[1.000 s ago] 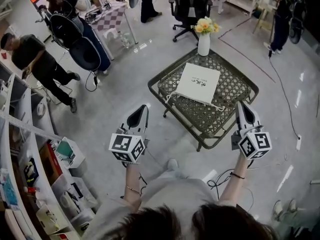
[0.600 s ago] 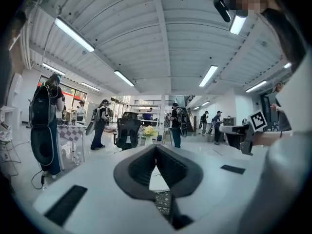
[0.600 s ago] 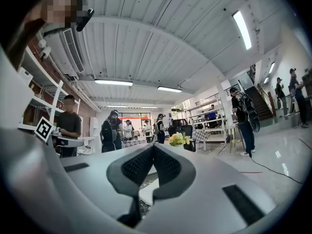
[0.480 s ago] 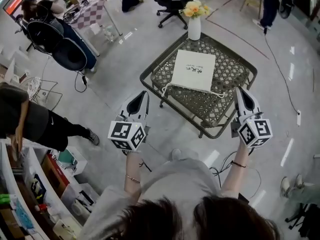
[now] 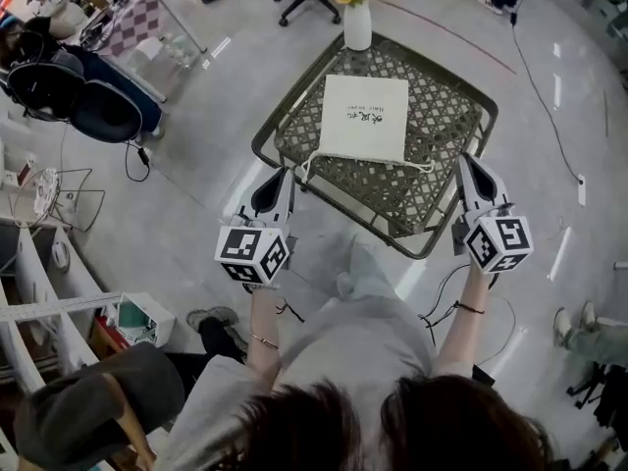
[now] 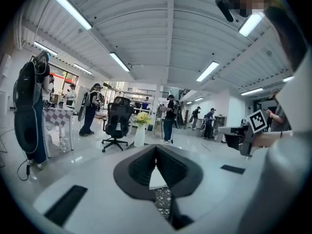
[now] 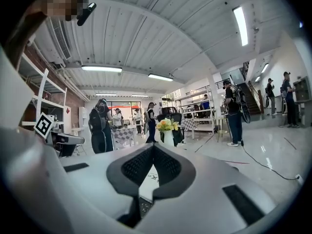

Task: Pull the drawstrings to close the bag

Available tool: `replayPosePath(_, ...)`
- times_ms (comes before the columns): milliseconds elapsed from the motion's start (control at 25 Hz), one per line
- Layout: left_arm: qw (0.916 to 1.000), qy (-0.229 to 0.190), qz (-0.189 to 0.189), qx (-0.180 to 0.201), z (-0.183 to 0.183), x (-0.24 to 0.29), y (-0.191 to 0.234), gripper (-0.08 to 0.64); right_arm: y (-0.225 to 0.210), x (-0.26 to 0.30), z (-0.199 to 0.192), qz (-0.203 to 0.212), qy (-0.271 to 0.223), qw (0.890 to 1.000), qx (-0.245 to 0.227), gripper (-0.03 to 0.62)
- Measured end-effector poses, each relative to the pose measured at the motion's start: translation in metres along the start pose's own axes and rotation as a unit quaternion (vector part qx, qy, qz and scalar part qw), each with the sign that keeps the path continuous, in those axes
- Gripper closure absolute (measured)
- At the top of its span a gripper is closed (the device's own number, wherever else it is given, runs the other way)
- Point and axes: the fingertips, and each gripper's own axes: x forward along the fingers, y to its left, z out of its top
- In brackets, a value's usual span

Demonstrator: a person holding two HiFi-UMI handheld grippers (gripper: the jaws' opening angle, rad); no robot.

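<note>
A white drawstring bag [image 5: 364,117] lies flat on a low metal lattice table [image 5: 446,135], its mouth and thin cords [image 5: 416,166] toward the table's near edge. My left gripper [image 5: 282,177] hangs shut and empty just off the near left corner. My right gripper [image 5: 468,163] is shut and empty above the near right edge, close to the right cord end. In the left gripper view the bag [image 6: 157,179] shows through the gap under the closed jaws; the right gripper view shows the bag [image 7: 148,182] the same way.
A white vase of yellow flowers [image 5: 356,10] stands at the table's far corner. A person [image 5: 93,415] bends at the lower left near white shelving [image 5: 39,302]. Chairs and a checkered table [image 5: 132,27] stand farther off; cables [image 5: 545,86] run over the grey floor.
The head view has closed in on the table, so the bag sits nearer both grippers. The person at the left has moved to the lower left. Both grippers stay shut.
</note>
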Motion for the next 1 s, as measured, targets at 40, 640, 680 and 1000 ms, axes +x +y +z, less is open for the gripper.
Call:
replayPosePath(40,1.0000,0.005,-0.002,0.000,0.000,0.008,0.002,0.535,-0.003,0.006,-0.001,-0.001,0.005,1.000,-0.001,0.571)
replayPosePath(640,0.9989,0.040,0.012,0.021,0.004,0.096,0.023,0.535,-0.055,0.080,0.003,0.026,0.042,0.999,-0.021,0.571)
replayPosePath(680,0.9987,0.044,0.013,0.021,0.003,0.099,0.023,0.535,-0.057,0.082,0.001,0.030,0.047,0.998,-0.023,0.571)
replayPosePath(1000,0.9942,0.098,0.033,0.030,-0.021,0.112,0.029,0.535,-0.069,0.096,-0.023,0.048,0.080,0.996,-0.011,0.571)
